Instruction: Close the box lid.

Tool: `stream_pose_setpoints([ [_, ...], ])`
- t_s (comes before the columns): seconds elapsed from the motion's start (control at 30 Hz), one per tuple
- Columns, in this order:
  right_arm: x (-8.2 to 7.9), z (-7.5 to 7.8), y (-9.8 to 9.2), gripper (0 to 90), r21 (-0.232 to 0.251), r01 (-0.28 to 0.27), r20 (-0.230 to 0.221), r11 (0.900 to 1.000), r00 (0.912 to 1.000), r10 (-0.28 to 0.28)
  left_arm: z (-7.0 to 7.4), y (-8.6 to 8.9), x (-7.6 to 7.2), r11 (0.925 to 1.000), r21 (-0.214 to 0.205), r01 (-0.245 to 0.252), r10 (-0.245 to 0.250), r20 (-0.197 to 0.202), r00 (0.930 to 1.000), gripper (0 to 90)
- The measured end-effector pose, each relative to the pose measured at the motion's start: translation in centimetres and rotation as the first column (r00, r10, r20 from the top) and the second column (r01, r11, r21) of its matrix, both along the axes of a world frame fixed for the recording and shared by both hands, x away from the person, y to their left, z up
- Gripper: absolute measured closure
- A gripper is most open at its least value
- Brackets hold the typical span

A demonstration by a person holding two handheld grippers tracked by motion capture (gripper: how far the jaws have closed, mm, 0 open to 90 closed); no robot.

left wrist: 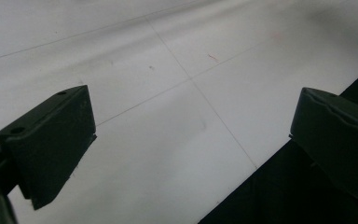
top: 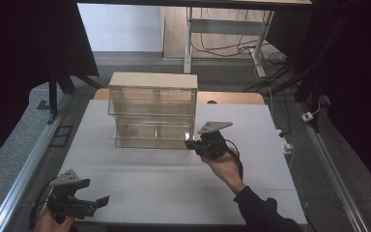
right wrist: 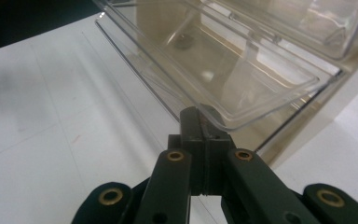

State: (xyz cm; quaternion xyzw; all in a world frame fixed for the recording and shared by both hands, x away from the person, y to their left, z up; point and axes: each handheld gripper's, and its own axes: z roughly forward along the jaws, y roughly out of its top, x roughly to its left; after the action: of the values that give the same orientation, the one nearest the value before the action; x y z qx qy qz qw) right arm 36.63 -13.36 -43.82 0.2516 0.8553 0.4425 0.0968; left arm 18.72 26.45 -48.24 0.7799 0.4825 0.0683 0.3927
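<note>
A clear plastic two-tier drawer unit with a beige top stands at the back middle of the white table. Its lower drawer is pulled out toward me. My right gripper is at that drawer's front right corner. In the right gripper view, the right gripper is shut on the clear rim of the lower drawer, which looks empty. My left gripper rests low at the table's front left edge. It is open, and its jaws stand wide apart over the bare white surface.
A wooden board lies behind the drawer unit. Metal rails run along both sides of the table. Behind it stand desk legs with loose cables on the floor, and a white plug lies at the right.
</note>
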Motion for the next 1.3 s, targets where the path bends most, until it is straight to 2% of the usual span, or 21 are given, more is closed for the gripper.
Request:
stream_pose_setpoints([
  [0.63,0.5,-2.5,-0.2,89.8,-0.065,0.016,-0.036,0.9978,0.9992,-0.018,0.0,-0.1,0.0,1.0000,0.006,0.004,-0.004,-0.002,1.0000,0.2],
  [0.73,0.6,-2.8,-0.3,89.8,-0.079,0.017,-0.029,0.9967,0.9994,-0.019,0.0,-0.1,0.0,1.0000,0.007,0.004,-0.004,-0.002,1.0000,0.3],
  [1.0,0.5,-3.3,-0.3,89.8,-0.081,0.009,-0.046,0.9967,0.9989,-0.013,0.0,-0.1,0.0,1.0000,0.007,0.002,-0.002,-0.003,1.0000,0.5],
  [1.17,0.2,-3.9,-0.1,89.7,-0.120,-0.001,-0.065,0.9927,0.9978,-0.007,0.0,-0.1,0.0,1.0000,0.007,0.003,-0.003,-0.004,1.0000,0.6],
  [1.3,0.1,-3.9,-0.1,89.7,-0.106,-0.002,-0.066,0.9944,0.9978,-0.005,0.0,-0.1,0.0,1.0000,0.008,0.002,-0.002,-0.003,1.0000,0.6],
])
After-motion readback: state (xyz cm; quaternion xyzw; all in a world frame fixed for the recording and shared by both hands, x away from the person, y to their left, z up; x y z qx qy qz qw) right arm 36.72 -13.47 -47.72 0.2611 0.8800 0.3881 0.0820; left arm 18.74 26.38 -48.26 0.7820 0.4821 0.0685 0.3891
